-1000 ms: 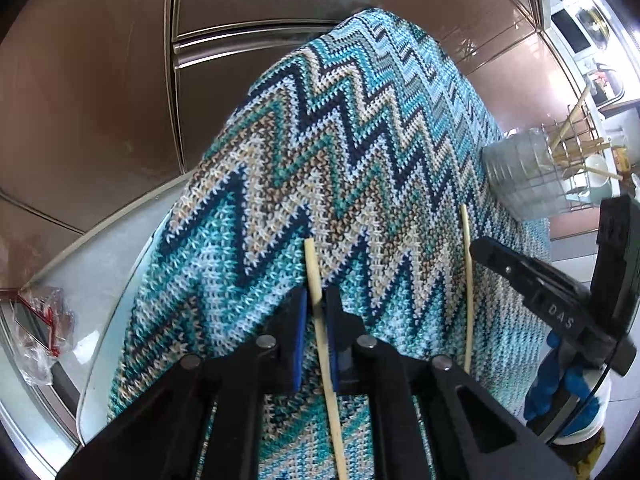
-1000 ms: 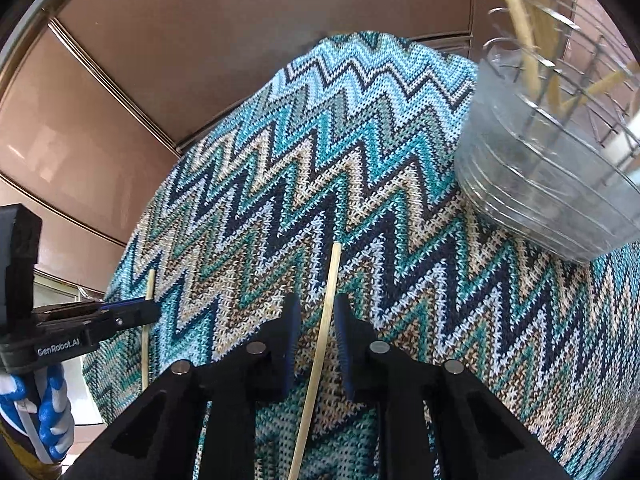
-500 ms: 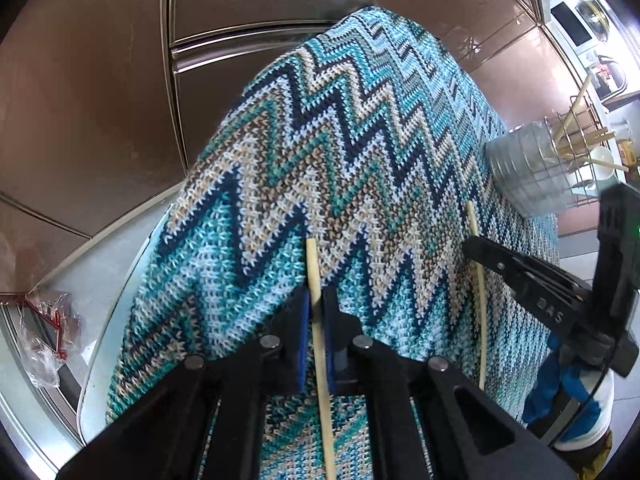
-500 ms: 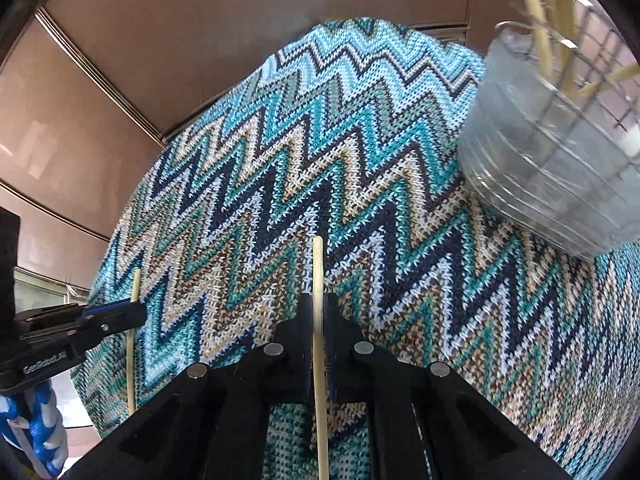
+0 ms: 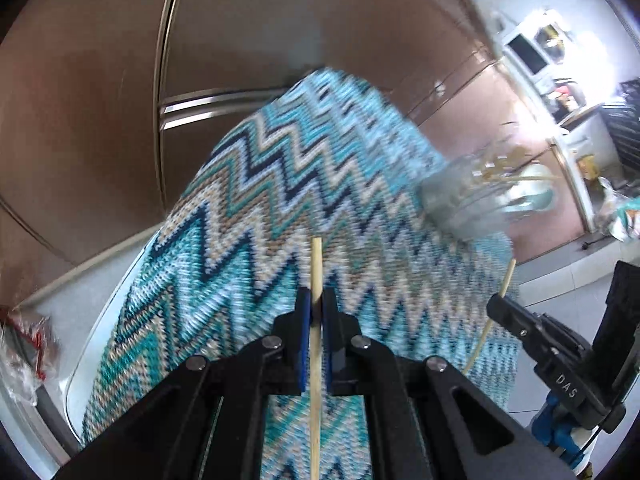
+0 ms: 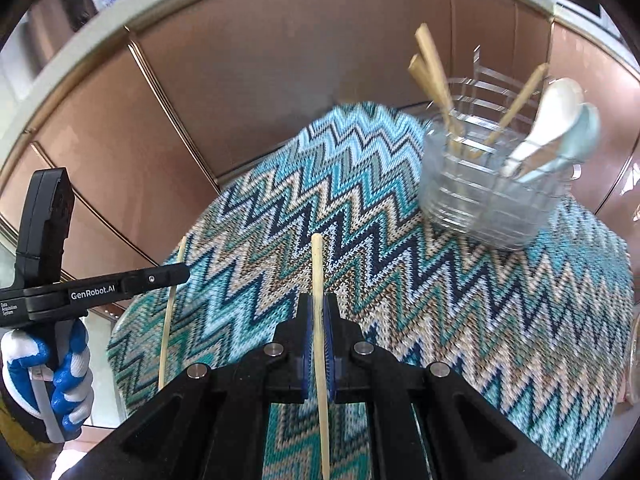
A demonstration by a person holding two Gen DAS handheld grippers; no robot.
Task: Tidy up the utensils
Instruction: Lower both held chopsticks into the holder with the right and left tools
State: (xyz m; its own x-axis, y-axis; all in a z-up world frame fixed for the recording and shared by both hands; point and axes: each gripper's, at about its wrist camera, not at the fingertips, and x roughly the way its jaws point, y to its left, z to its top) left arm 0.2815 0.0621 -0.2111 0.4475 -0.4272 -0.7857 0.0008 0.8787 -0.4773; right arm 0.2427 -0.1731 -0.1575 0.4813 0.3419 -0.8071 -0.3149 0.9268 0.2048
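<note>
Left gripper (image 5: 315, 312): clamped on chopstick (image 5: 316, 264).
Right gripper (image 6: 318, 312): clamped on second chopstick (image 6: 317, 264).
Holder (image 6: 480, 204): ahead, crowded.
Risk: thin sticks pivoting, missing holder rim.

My left wrist view rides just behind its jaws and looks steeply down along them, close over the mat (image 5: 248, 216). My right wrist view sits the same way behind its own jaws, tilted down at the mat (image 6: 460, 300). Both share the mat and the holder (image 5: 468, 204) (image 6: 480, 200), which lies ahead and right of each pair of jaws. Each camera also catches the other gripper: right of my left jaws (image 5: 494, 304), left of my right jaws (image 6: 186, 272).
</note>
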